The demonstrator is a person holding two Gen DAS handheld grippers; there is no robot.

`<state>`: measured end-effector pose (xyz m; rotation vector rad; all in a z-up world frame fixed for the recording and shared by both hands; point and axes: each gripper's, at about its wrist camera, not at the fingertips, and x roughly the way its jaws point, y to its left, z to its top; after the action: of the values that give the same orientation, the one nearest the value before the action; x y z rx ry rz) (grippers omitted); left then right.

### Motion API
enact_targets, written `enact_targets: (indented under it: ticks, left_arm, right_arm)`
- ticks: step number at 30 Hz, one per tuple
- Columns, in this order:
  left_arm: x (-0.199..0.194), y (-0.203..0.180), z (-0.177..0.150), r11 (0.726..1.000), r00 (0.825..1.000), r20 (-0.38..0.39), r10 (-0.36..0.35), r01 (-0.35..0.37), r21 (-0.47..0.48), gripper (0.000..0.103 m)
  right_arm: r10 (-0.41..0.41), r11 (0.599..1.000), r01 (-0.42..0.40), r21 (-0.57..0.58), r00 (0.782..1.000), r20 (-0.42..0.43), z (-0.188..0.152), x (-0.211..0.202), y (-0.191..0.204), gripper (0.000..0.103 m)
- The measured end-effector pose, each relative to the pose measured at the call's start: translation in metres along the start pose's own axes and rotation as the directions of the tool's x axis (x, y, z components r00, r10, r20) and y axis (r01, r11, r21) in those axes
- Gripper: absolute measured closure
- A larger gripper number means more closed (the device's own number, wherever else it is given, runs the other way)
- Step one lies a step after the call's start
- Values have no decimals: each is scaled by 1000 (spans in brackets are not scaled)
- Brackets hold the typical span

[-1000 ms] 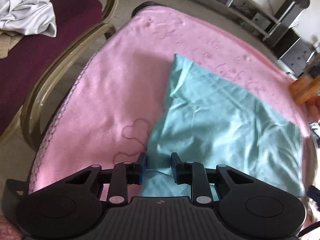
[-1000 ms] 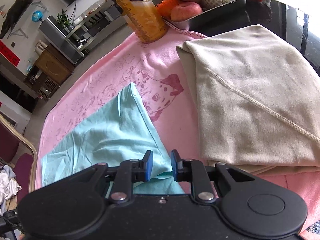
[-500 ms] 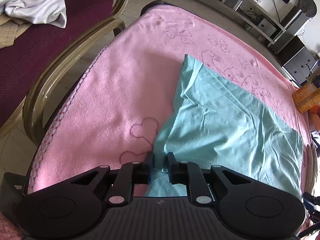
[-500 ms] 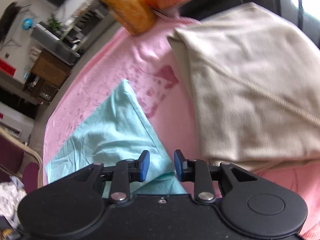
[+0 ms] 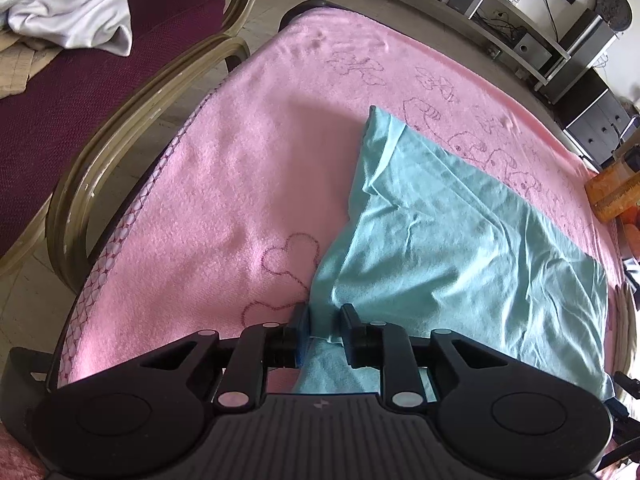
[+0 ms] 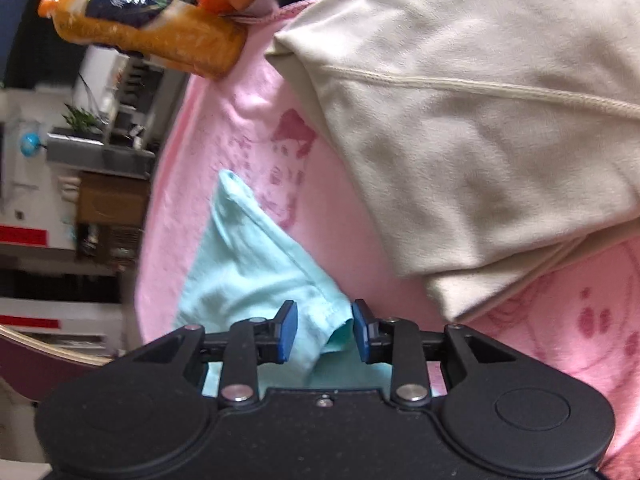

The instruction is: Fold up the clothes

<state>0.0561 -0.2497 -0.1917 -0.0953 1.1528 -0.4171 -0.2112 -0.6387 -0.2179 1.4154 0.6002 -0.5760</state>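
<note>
The left gripper (image 5: pixel 325 330) is parted, teal garment (image 5: pixel 460 248) edge between its fingers, a chair (image 5: pixel 100 120) off to its left. The right gripper (image 6: pixel 321 330) gapes wide around the garment's corner. Only its view shows the folded beige garment (image 6: pixel 460 120) ahead-right and an orange bottle (image 6: pixel 148 32).

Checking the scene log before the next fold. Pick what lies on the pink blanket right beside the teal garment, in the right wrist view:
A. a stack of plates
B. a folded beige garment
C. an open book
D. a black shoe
B: a folded beige garment lies on the pink blanket, just right of the teal garment.
</note>
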Motion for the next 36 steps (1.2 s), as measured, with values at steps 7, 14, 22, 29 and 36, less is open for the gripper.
enact_targets:
  ticks: [7,14,22,29,36]
  left_arm:
    - [-3,23,4,983,994,-33,-103,96,-155,72]
    - [0,18,7,984,994,-23,-110,105,-142,91]
    - [-5,13,5,990,996,8,-88,88,-106,98]
    - [-23,10,11,992,992,83,-94,101,-79,99]
    - [-46,8,16,985,987,86,-137,145,-93,100]
  right_arm:
    - [30,998,-28,-53,999,30,-2,-2,10,73]
    - [1,995,3,-99,999,44,-4,2,17,73]
    - [-73,975,95,-199,991,113,-5,-6,23,99]
    - [-19,961,73,-265,980,200,-7,-22,35,99]
    - [46,970,8,-243,976,213,-5,-36,37,99]
